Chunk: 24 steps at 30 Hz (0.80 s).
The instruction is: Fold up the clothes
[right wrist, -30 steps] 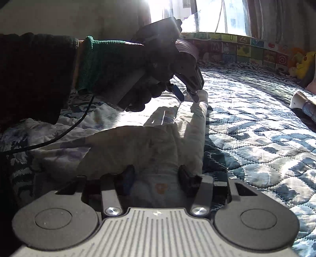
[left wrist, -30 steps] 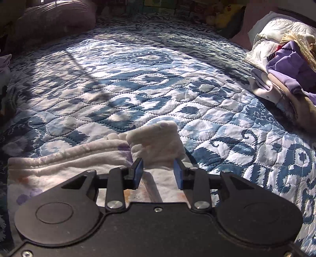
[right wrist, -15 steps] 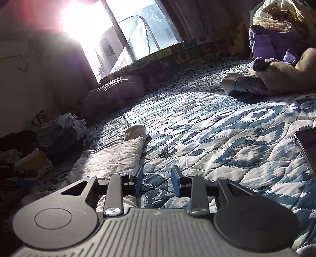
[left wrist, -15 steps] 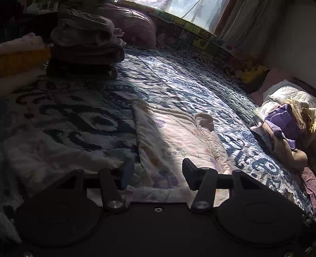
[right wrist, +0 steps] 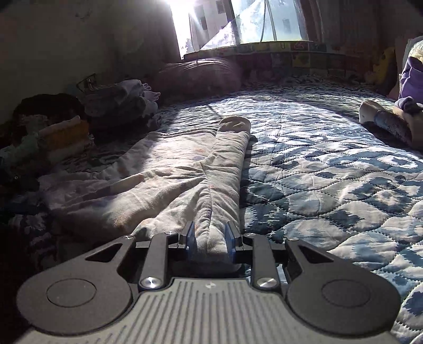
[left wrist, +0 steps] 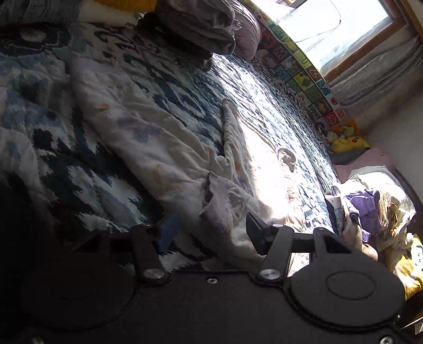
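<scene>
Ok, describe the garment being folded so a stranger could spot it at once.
On the blue-and-white patterned quilt, look near the middle, below the sunlit window. The pale printed garment lies flat and spread out there, unlike the stacked folded clothes and the heaped purple pile.

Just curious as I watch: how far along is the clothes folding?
Done: a folded stack sits by the wall. In hand: the right gripper pinches the pale garment, spread unfolded; the left gripper is open over it. Left: a pile waits unfolded.

Pale floral garment (right wrist: 169, 169), crumpled and spread lengthwise on the bed, one long sleeve stretched toward the window.
</scene>
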Available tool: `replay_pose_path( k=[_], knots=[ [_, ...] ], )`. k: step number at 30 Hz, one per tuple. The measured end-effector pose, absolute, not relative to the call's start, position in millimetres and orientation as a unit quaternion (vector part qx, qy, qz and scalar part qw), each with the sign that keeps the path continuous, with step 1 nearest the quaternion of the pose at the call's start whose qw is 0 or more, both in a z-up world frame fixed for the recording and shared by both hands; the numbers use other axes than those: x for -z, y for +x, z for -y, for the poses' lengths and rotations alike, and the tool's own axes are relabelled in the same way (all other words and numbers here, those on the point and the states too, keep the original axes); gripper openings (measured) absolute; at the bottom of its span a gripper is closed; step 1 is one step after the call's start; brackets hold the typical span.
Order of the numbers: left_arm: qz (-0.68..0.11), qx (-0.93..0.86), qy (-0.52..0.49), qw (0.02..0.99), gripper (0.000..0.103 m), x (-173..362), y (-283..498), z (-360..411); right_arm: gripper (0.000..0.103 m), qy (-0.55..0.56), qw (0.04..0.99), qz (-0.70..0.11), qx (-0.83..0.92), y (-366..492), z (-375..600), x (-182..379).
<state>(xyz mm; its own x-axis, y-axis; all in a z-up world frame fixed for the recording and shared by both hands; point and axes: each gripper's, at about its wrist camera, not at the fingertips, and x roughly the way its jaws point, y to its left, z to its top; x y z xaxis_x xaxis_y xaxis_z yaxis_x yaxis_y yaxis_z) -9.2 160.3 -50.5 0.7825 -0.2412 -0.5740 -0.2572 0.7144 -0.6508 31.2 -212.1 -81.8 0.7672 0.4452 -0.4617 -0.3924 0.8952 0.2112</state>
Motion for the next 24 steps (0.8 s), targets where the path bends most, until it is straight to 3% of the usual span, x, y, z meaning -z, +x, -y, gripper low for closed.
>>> replay_pose_path(
  k=[7, 10, 12, 14, 24],
  knots=[
    [-0.336, -0.007, -0.371, 0.866, 0.052, 64, 3, -146, 0.028, 0.105, 0.945, -0.236, -0.201, 33, 237, 77],
    [-0.338, -0.012, -0.348, 0.874, 0.039, 63, 8, -139, 0.028, 0.142, 0.939, -0.242, -0.196, 39, 249, 80],
    [-0.336, -0.014, -0.324, 0.884, 0.021, 59, 9, -133, 0.028, 0.152, 0.938, -0.243, -0.195, 42, 253, 82],
    [-0.333, -0.014, -0.3, 0.894, 0.012, 54, 8, -128, 0.028, 0.162, 0.936, -0.244, -0.195, 45, 256, 84],
    [-0.275, 0.026, -0.283, 0.918, 0.009, 5, 29, -114, 0.028, 0.152, 0.928, -0.243, -0.238, 54, 240, 86]
  ],
)
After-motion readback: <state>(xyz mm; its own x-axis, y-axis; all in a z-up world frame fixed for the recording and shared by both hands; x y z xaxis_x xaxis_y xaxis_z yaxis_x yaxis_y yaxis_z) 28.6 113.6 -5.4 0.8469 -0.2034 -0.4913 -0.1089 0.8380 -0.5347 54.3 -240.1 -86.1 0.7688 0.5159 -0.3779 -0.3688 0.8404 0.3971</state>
